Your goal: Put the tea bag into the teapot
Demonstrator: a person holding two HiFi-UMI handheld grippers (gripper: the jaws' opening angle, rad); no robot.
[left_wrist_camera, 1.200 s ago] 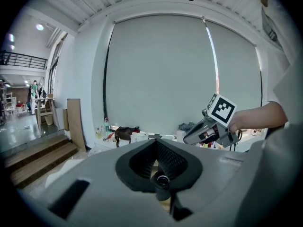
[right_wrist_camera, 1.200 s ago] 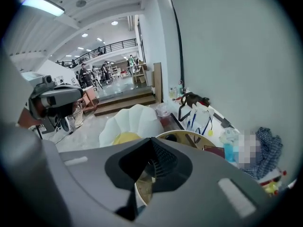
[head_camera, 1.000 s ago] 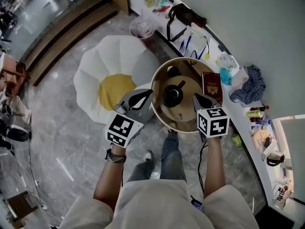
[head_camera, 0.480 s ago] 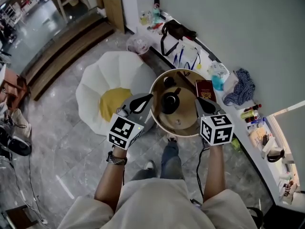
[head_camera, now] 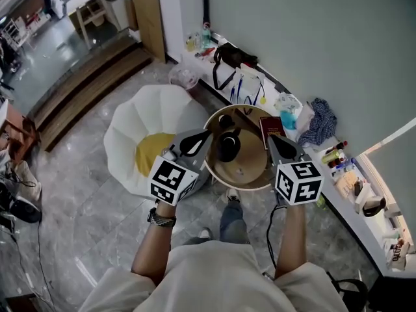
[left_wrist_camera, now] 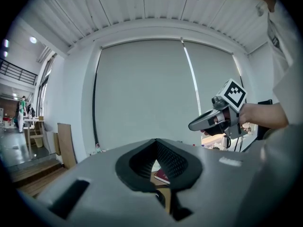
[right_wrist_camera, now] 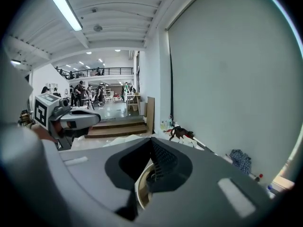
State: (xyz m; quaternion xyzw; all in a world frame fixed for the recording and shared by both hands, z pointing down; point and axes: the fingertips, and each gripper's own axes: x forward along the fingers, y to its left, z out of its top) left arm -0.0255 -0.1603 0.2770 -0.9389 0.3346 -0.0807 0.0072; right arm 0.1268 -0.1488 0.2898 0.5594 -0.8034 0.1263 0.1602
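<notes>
A black teapot point(head_camera: 227, 145) stands near the middle of a small round wooden table point(head_camera: 250, 179). A small pale item point(head_camera: 239, 171) lies on the tabletop in front of it; I cannot tell whether it is the tea bag. My left gripper point(head_camera: 205, 135) hovers at the table's left rim, jaws together and empty. My right gripper point(head_camera: 270, 138) hovers at the right rim, also shut and empty. A dark red box point(head_camera: 270, 127) lies by the right gripper. The left gripper view shows my left gripper point(left_wrist_camera: 156, 141) shut, the right gripper point(left_wrist_camera: 213, 119) and the red box point(left_wrist_camera: 163, 176).
A white petal-shaped cushion with a yellow centre point(head_camera: 149, 142) sits on the floor left of the table. A ledge along the wall carries bags point(head_camera: 234, 60), a blue cloth point(head_camera: 318, 125) and bottles point(head_camera: 341, 151). Wooden steps point(head_camera: 84, 90) rise at the far left. A second small black item point(head_camera: 225, 118) stands behind the teapot.
The head view has pulled up and back, so the table looks smaller. Both grippers have stayed on either side of the teapot, shut, and have lifted slightly.
</notes>
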